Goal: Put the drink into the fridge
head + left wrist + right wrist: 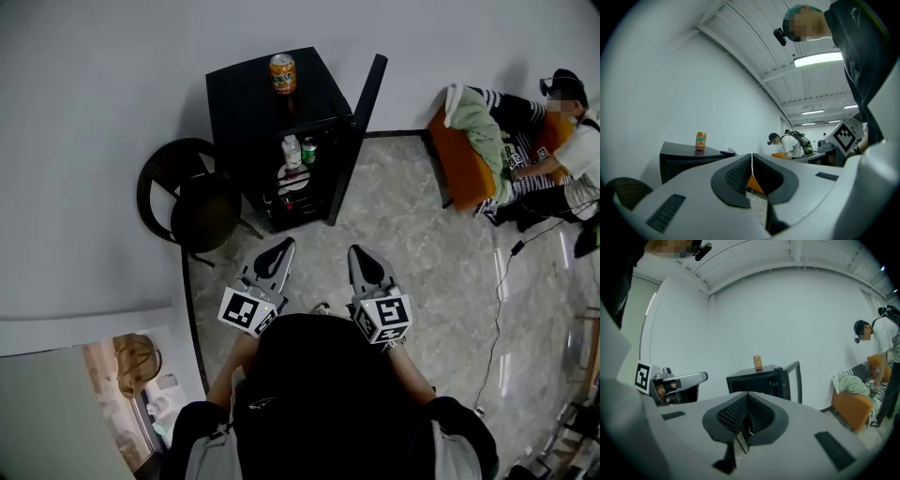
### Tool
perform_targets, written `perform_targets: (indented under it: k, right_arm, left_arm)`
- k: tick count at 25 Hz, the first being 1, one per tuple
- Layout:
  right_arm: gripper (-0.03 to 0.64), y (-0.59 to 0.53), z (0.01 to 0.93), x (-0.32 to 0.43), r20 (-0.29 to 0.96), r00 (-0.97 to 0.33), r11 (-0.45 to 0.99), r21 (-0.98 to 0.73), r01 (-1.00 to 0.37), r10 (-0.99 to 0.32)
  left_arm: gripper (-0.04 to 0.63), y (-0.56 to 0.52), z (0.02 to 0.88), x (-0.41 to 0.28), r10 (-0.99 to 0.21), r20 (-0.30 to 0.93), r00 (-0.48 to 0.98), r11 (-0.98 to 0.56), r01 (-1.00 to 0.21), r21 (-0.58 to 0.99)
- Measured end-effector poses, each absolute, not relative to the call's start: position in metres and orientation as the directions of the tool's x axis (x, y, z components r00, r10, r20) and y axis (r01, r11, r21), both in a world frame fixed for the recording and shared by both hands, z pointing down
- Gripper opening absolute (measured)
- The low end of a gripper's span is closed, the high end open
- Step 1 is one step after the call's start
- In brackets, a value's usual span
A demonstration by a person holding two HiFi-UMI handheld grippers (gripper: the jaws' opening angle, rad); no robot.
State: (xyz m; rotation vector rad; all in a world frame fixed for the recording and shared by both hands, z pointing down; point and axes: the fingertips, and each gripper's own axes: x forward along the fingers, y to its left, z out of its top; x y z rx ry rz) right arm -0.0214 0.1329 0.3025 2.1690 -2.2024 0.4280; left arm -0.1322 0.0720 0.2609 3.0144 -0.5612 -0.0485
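Observation:
An orange drink can [282, 73] stands upright on top of a black mini fridge [246, 108] against the white wall. The fridge door [361, 122] hangs open to the right. On its shelves are a small white bottle [292, 150] and a green can [308, 150]. My left gripper [284, 246] and right gripper [359, 253] are held side by side over the floor, well short of the fridge, both shut and empty. The can [701, 140] shows far off in the left gripper view, beyond the left gripper [752, 157]. The right gripper [747, 397] points toward the can [757, 362] and the fridge [754, 379].
A black round chair [192, 197] stands left of the fridge. At the right, an orange sofa [459, 159] holds a green cloth, with a person [562, 141] beside it. A cable [502, 281] runs across the marble floor. A doorway edge lies at lower left.

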Motion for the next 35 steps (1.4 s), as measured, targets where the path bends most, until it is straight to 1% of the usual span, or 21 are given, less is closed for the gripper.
perform_targets:
  k: [5,10,15,20,22,26,28,31,35]
  right_arm:
    - [0.014,0.113,0.310,-0.021,0.231,-0.013,-0.025,-0.162,-0.986,-0.973]
    - [0.014,0.077,0.317,-0.014,0.271,0.052,-0.097,-0.158,-0.983,-0.961]
    - [0.013,0.027,0.314,-0.017,0.289,0.097,-0.142,-0.140,-0.980,-0.952]
    - [0.014,-0.020,0.310,-0.024,0.294,0.125,-0.167,-0.122,-0.978,-0.948]
    - [0.014,-0.032,0.311,-0.026,0.305,0.138,-0.181,-0.119,-0.976,-0.942]
    - [0.014,-0.046,0.314,-0.024,0.322,0.190,-0.238,-0.118,-0.964,-0.928]
    - [0.014,-0.050,0.316,-0.020,0.331,0.220,-0.271,-0.116,-0.956,-0.918]
    - [0.014,-0.056,0.319,-0.014,0.339,0.263,-0.315,-0.107,-0.943,-0.903]
    - [0.014,-0.062,0.319,-0.004,0.343,0.327,-0.383,-0.110,-0.917,-0.881]
  left_arm:
    - [0.011,0.047,0.268,-0.126,-0.336,-0.007,0.942,-0.940,-0.335,0.065]
    - [0.014,-0.002,0.271,-0.116,-0.285,-0.003,0.958,-0.955,-0.284,0.086]
    - [0.052,-0.065,0.255,-0.107,-0.222,-0.015,0.975,-0.973,-0.220,0.075]
    - [0.066,-0.121,0.225,-0.093,-0.152,-0.058,0.987,-0.988,-0.150,0.042]
    - [0.084,-0.141,0.209,-0.090,-0.142,-0.084,0.986,-0.990,-0.140,0.029]
    - [0.152,-0.185,0.185,-0.078,-0.130,-0.105,0.986,-0.991,-0.131,-0.003]
    - [0.178,-0.209,0.183,-0.069,-0.134,-0.097,0.986,-0.991,-0.136,-0.017]
    - [0.250,-0.241,0.185,-0.050,-0.144,-0.080,0.986,-0.989,-0.147,-0.025]
    - [0.297,-0.274,0.189,-0.024,-0.154,-0.052,0.987,-0.988,-0.155,-0.018]
